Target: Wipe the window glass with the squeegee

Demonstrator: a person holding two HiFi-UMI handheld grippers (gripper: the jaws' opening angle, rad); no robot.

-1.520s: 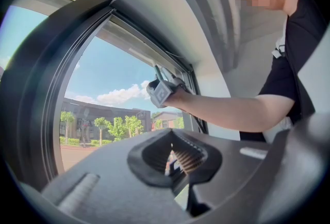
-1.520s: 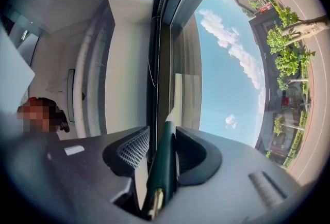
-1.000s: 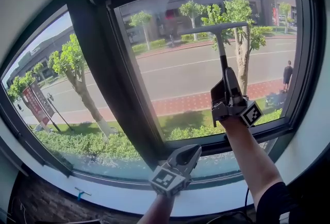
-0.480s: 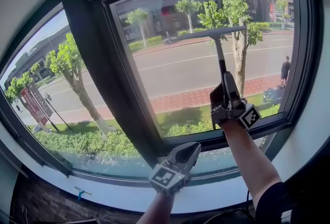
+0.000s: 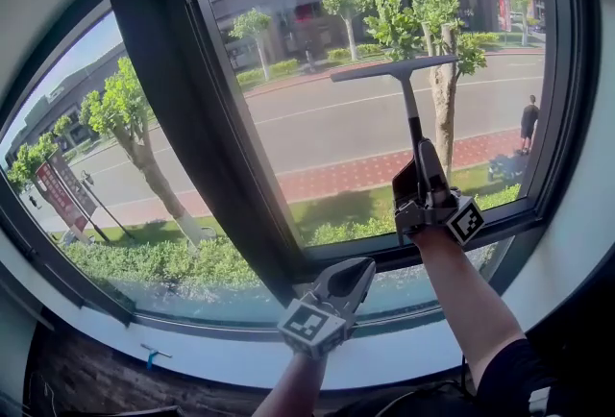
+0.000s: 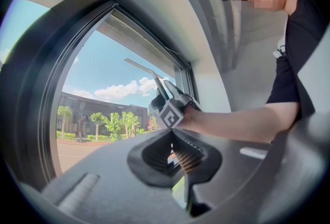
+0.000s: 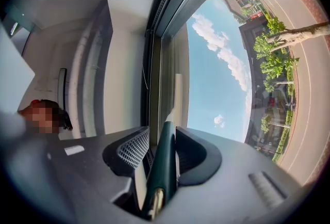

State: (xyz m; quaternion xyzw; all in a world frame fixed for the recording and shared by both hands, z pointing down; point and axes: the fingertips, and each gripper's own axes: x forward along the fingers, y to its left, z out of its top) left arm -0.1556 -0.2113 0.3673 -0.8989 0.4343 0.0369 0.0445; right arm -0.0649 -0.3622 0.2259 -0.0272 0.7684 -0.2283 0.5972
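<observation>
A squeegee (image 5: 409,104) is held up against the window glass (image 5: 317,132) of the right-hand pane, its dark green handle clamped between the two jaws of the right claw (image 5: 421,156), which are closed firmly on it, as is seen plainly in the right gripper view. The handle is pointed upward from the claw, and the long blade is laid nearly level across the upper part of the pane, with its left end slightly lower than its right. Whether the blade's edge is pressed onto the glass cannot be told. The right claw is raised on an outstretched bare forearm (image 5: 461,295), just above the lower rail of the window frame (image 5: 207,151). The left claw (image 5: 354,273) is held lower, before the bottom of the frame and above the pale sill (image 5: 221,359). Its jaws are drawn together with nothing between them, and it is angled up toward the right. Through the glass a sunlit road (image 5: 336,132) is seen, lined with trees (image 5: 130,122) and a hedge, with a person (image 5: 528,123) standing on the far pavement at the right.
</observation>
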